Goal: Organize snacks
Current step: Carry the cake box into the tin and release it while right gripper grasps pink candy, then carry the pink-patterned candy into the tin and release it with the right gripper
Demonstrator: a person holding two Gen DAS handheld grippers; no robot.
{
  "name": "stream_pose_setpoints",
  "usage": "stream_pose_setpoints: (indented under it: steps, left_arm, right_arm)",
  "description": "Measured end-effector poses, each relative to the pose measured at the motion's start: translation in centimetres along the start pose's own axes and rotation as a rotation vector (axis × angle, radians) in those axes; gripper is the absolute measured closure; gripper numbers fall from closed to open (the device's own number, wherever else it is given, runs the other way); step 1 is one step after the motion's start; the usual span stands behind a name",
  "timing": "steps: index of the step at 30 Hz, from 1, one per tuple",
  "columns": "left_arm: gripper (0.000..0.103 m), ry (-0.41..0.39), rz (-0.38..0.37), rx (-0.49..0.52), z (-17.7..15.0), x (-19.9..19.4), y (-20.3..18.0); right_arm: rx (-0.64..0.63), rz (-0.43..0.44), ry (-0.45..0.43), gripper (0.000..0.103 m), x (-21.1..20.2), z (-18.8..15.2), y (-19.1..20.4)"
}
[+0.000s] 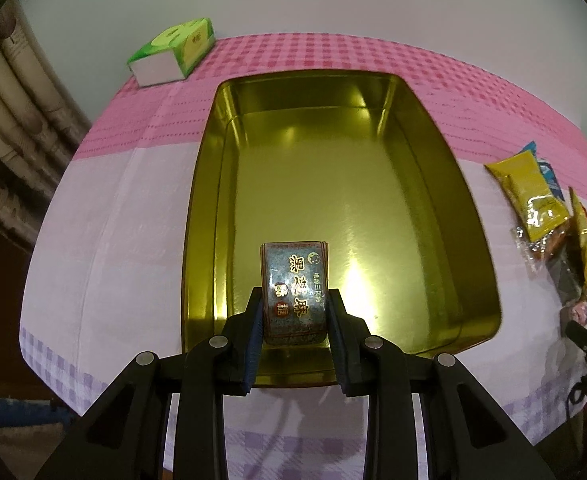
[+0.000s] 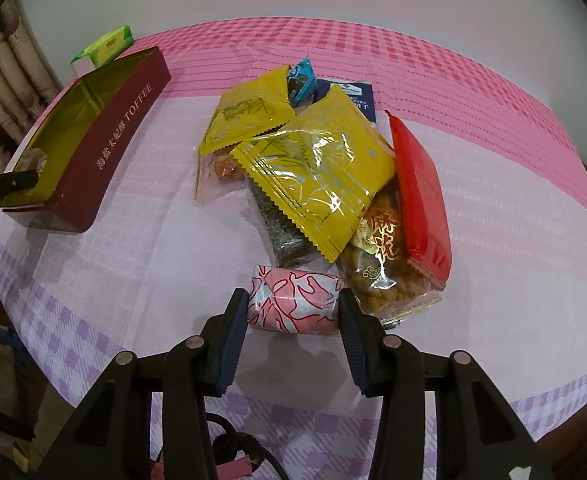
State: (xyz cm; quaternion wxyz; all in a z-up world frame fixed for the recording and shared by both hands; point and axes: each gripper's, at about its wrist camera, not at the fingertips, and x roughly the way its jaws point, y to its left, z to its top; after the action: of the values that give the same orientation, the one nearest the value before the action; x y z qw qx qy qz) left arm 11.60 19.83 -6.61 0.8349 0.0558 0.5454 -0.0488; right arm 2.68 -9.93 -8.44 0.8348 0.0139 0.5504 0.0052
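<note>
Lower the small blue foil-wrapped sweet point(image 1: 295, 294), clamped in the left gripper point(image 1: 295, 312), onto the gold tin's point(image 1: 433, 128) near floor before releasing, while the right gripper point(image 2: 293, 306), apparently pinching the pink-and-white wrapped candy point(image 2: 293, 302) beside the snack pile point(image 2: 313, 168), lifts straight up.

"TOFFEE" on maroon tin wall point(image 2: 105, 136); Chinese characters on snack wrappers.

Table point(image 2: 473, 208) wears a checked cloth, pink at the far end, pale with lilac checks near. On it: open gold-lined maroon metal tin point(image 1: 433, 148) marked TOFFEE, green-and-white tissue pack point(image 1: 171, 54) at the far left corner, heap of snack packets point(image 2: 317, 176) right of the tin, pink-and-white wrapped sweet point(image 2: 293, 300) at its near edge.
</note>
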Motion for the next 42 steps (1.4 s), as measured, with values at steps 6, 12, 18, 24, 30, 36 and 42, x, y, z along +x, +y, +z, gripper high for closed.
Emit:
stream_pose_setpoints:
  steps: [6,12,18,24,30,36,42]
  left_arm:
    - [0.072,0.024,0.039,0.009,-0.4,0.9,0.2]
    - [0.072,0.03,0.055,-0.01,-0.5,1.1,0.5]
    - [0.071,0.028,0.063,-0.024,-0.4,1.3,0.9]
    - [0.069,0.013,0.065,-0.025,-0.5,0.9,1.1]
    - [0.052,-0.07,0.006,-0.071,0.0,-1.5,2.0]
    - [0.047,-0.153,0.025,-0.111,0.4,-4.0,3.5]
    - [0.044,-0.142,0.071,-0.15,-0.2,-4.4,6.1]
  right_arm:
    - [-0.031,-0.001,-0.014,0.062,-0.5,-0.1,0.7]
    - [-0.061,0.023,-0.041,0.062,-1.5,0.1,1.7]
    - [-0.105,0.051,-0.063,0.062,-2.3,0.8,3.4]
    - [-0.155,0.077,-0.089,0.062,-2.8,2.2,5.8]
    - [-0.188,0.118,-0.121,0.062,-3.4,3.9,8.2]
    - [-0.243,0.151,-0.155,0.062,-4.0,5.6,11.5]
    - [-0.3,0.184,-0.175,0.062,-3.8,7.4,14.9]
